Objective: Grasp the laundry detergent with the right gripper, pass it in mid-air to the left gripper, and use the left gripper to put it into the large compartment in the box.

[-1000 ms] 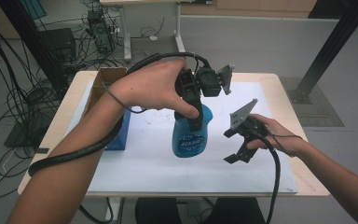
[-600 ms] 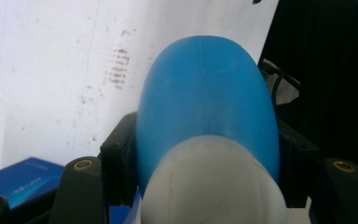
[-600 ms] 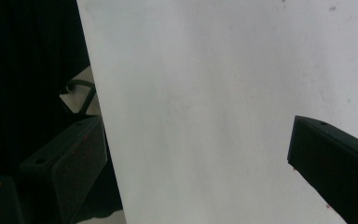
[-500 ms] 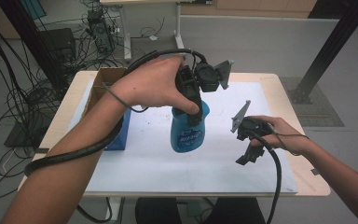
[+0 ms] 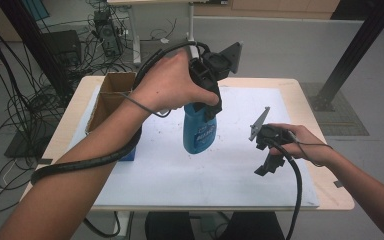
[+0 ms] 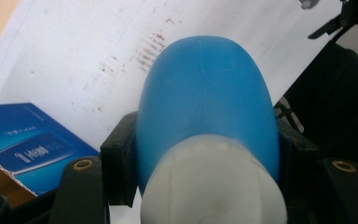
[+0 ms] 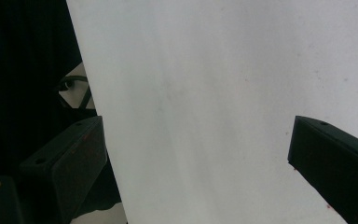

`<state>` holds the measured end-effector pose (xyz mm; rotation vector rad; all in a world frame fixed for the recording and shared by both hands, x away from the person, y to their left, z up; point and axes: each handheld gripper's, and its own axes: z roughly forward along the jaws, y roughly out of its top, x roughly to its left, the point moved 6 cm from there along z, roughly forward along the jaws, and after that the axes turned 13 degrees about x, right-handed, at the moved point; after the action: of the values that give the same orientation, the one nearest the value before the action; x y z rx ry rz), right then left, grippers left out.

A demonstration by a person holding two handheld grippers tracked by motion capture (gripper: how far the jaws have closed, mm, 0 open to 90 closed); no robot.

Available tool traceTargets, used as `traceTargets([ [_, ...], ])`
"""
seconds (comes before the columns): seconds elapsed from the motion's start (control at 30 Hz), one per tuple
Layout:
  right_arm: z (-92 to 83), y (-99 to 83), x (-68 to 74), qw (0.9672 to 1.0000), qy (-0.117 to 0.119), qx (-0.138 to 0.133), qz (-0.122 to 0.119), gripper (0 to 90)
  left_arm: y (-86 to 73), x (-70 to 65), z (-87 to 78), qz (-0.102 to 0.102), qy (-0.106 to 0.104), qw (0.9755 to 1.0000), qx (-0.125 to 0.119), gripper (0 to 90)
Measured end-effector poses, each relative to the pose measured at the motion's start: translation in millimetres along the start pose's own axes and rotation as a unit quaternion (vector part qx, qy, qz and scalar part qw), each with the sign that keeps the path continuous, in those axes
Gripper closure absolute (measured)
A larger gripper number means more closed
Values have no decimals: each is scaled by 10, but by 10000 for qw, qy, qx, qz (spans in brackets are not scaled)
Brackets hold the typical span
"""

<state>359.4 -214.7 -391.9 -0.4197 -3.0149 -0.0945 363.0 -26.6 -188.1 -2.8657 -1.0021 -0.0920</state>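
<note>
My left gripper [image 5: 203, 109] is shut on the upper part of a blue spray bottle [image 5: 199, 135], which hangs upright over the white sheet [image 5: 230, 175]. In the left gripper view, the blue bottle [image 6: 205, 88] with its white top fills the gap between the black jaws of the left gripper [image 6: 205, 163], and both pads press on its sides. To the right, my right gripper [image 5: 268, 164] points down at the sheet. Its jaws stand wide apart with nothing between them in the right gripper view [image 7: 198, 158].
An open cardboard box [image 5: 111, 95] stands at the table's left edge with a blue carton [image 5: 130, 152] in front of it, also seen as the blue carton [image 6: 28, 144] beside the bottle. Cables and a black frame post [image 5: 350, 55] surround the table.
My left gripper has carried the blue bottle a little up and toward the far left. The right gripper has barely shifted.
</note>
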Motion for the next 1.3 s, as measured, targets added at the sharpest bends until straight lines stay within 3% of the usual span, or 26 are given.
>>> traceTargets([
  [0.23,16,24,-5,10000,27,-5,3,40,99,78,-20,-382,-67,9992,38,378],
  [0.4,32,51,-12,10000,28,-24,5,40,142,161,-26,-720,-29,9974,16,378],
  [0.8,32,102,3,10000,4,-27,5,42,123,354,-173,-1060,-200,9940,-175,378],
  [1.17,48,125,30,10000,65,-46,28,43,1,619,-436,-1467,-217,9884,-336,378],
  [1.3,52,138,29,10000,60,-61,11,44,-78,757,-528,-1687,-317,9843,-415,378],
])
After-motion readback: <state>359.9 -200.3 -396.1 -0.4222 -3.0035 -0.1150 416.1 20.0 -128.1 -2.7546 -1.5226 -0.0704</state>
